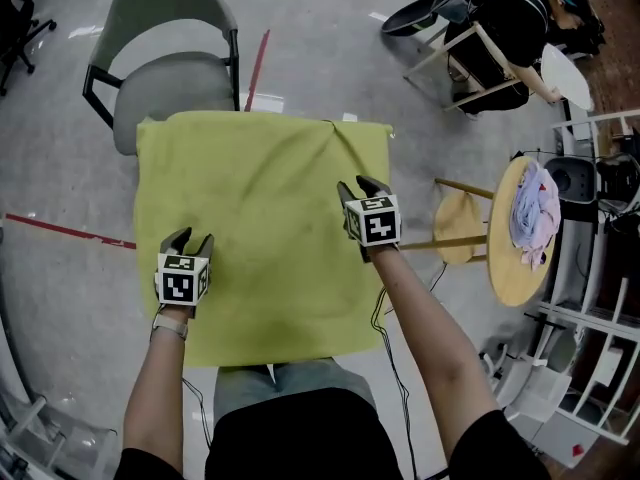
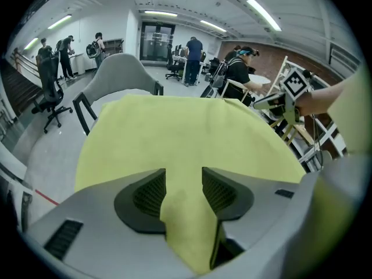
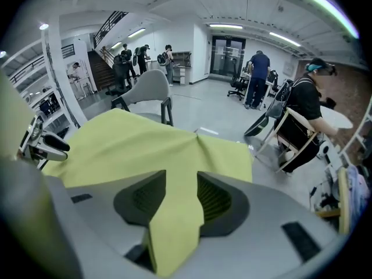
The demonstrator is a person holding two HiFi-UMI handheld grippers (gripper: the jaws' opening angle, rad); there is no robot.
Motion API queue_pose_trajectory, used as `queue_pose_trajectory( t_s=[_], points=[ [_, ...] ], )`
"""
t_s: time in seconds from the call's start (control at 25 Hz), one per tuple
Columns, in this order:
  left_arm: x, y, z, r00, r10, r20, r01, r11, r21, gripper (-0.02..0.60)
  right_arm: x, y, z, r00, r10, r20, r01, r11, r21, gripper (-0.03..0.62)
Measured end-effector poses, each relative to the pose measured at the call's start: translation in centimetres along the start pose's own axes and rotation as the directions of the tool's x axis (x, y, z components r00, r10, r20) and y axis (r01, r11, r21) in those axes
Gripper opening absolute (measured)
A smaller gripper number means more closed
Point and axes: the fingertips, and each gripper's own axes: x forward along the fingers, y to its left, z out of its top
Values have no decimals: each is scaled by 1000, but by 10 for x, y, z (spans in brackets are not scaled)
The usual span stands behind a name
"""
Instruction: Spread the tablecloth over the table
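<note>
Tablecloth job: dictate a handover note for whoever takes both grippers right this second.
Left gripper: jaws pinch a fold in the near-left part of the yellow-green tablecloth.
Right gripper: jaws pinch a fold on its right side.
Done: the tablecloth lies spread, with the table hidden under it; a grey chair stands beyond the far edge.
Left: a ridge runs from the right grip to the far right corner. Probably pull it flat, then release both.

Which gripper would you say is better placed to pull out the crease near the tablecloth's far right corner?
Right. The right gripper, gripping the tablecloth, sits just beside that crease; the left gripper holds the cloth's opposite side, farther away.
</note>
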Motion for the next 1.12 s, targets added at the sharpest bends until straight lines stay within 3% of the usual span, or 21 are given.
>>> queue_pose_trajectory(
  t_s=[0.32, 0.52, 0.8, 1.12],
  points=[
    [27, -7, -5, 996, 35, -81, -34, 999, 23, 192, 33, -63, 37, 998, -51, 35, 52, 997, -50, 158],
    [28, -4, -5, 994, 93, -61, -90, 995, 53, 169, 56, -82, 48, 997, -71, 39, 75, 991, -108, 152],
    [29, -3, -5, 993, 99, -57, -97, 995, 38, 164, 90, -93, 58, 996, -83, 22, 86, 970, -229, 106],
    [28, -4, -5, 994, 105, -35, -105, 994, 23, 160, 104, -102, 53, 997, -81, -13, 73, 951, -299, 64]
  ],
)
